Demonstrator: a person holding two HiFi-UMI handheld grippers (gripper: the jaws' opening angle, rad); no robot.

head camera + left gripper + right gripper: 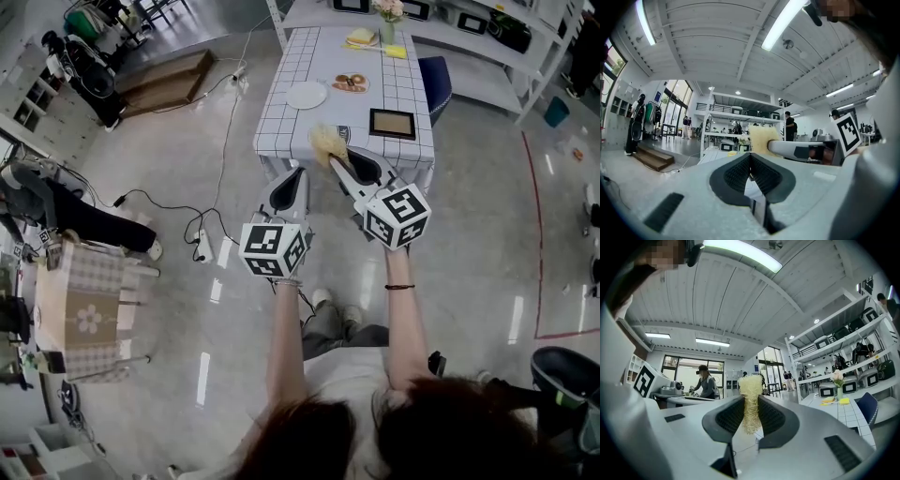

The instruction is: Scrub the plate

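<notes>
Head view, lower centre: two forearms reach up the frame, each ending in a marker cube [274, 249] and a gripper.

Left claw [750, 156]: the ridged pads meet at their tips and nothing lies between them. It hangs over the floor [187, 309], just short of the desk's near edge.

Right claw [750, 399]: closed on a pale yellow fibrous scrubber [749, 386], which stands up between the pads and rises above the tips. In the head view the scrubber shows against the near edge of the desk [281, 141], just right of the left claw.

Desk, upper centre of the head view, covered in a white grid-lined cloth. The white plate [307, 95] lies flat on its left half, apart from both claws and the scrubber.

Right of the plate is a dish of pastries [350, 82]; nearer, at the right, is a wood-framed dark board [392, 123]. At the far end stands a vase of flowers [387, 28].

A blue chair [435, 82] stands at the desk's right side, with white shelving [487, 56] beyond.
</notes>
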